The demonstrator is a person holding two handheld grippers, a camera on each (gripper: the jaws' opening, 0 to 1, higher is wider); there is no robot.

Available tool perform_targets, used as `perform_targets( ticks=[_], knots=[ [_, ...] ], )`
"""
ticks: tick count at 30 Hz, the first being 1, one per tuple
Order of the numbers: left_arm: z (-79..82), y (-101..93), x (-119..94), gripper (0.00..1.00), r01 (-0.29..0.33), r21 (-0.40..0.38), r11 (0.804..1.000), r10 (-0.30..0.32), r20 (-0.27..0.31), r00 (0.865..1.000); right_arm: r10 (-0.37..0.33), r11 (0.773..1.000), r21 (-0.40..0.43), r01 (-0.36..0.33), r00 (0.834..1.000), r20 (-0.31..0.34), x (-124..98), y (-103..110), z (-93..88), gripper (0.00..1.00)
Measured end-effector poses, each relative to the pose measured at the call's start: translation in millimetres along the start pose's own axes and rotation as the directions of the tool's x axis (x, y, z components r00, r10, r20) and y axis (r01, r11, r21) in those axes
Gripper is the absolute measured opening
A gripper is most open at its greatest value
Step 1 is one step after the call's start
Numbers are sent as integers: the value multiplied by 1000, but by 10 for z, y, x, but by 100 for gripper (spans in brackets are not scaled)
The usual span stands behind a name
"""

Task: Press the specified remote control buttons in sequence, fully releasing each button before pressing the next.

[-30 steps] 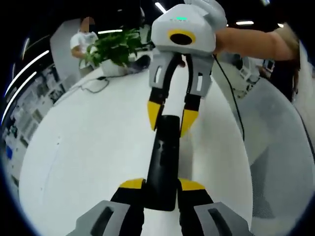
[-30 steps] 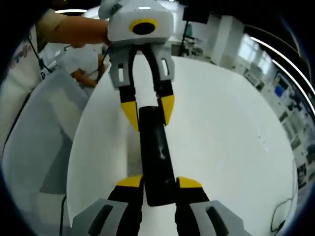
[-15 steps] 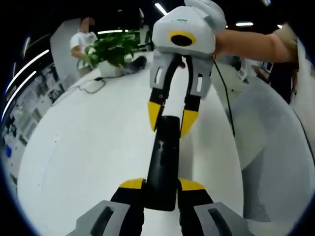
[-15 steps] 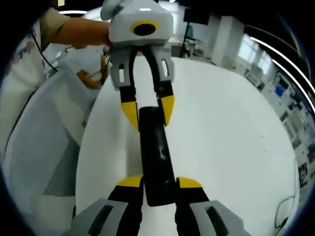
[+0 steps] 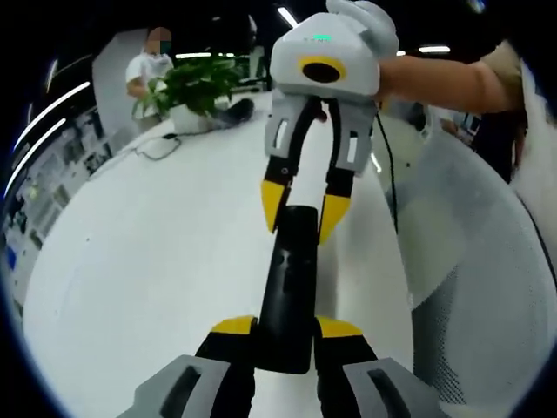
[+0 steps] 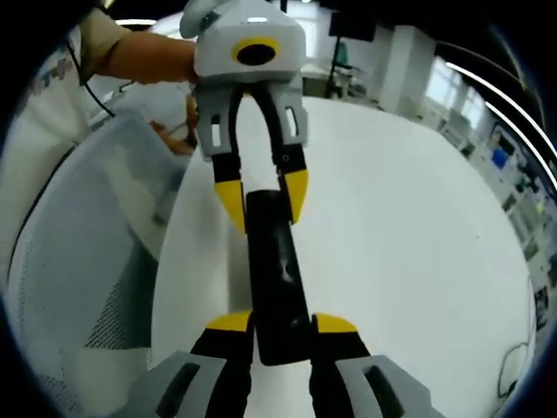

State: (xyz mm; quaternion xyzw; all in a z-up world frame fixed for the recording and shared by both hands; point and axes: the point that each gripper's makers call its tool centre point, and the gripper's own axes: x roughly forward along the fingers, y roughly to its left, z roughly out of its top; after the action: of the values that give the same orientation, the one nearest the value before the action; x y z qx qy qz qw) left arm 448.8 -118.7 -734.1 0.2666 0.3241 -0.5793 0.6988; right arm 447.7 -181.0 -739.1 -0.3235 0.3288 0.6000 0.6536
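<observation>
- Left tongs (image 5: pixel 285 327): yellow-tipped jaws clamped on the near end of a black remote control (image 5: pixel 289 283), 1 jaw on each long side.
- Right tongs (image 6: pixel 284 324): jaws clamped on the opposite end of the same remote; in the right gripper view the remote runs straight up from between them.
- In the left gripper view the right tongs come down from above, their yellow tips flanking the far end of the remote; in the right gripper view the left tongs show the same way, tips at either side of the far end.
- Remote is held between the 2 tongs above the white surface (image 5: pixel 148 261); whether it touches the surface, cannot tell. Buttons not legible; a small pale mark shows mid-body.
- A bare forearm (image 5: pixel 444 83) reaches in behind the right tongs in the left gripper view.
- A white mesh chair back (image 6: pixel 78 287) stands beside the surface edge.
- Far end of the surface: a potted plant (image 5: pixel 193 87) with a dark cable (image 5: pixel 157 150) lying near it; a person in white (image 5: pixel 144 74) stands behind.
</observation>
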Motion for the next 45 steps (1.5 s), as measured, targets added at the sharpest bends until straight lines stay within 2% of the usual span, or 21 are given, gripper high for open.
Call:
perform_targets(
  ticks=[8,19,40,45],
  knots=[
    [-96,-143,42,24,12,11,1000,-12,-14,1000,18,1000,-5,-18,1000,-16,99,157,-58,22],
    [-211,-356,135,24,31,-20,999,-32,-20,999,45,999,9,-45,999,-28,227,323,-150,22],
    [-410,-345,239,24,36,-19,999,-37,-42,998,57,998,4,-57,997,-48,362,420,-198,22],
    [-406,-341,238,25,35,-21,999,-35,-37,999,51,999,-1,-51,997,-53,366,403,-203,22]
  ],
)
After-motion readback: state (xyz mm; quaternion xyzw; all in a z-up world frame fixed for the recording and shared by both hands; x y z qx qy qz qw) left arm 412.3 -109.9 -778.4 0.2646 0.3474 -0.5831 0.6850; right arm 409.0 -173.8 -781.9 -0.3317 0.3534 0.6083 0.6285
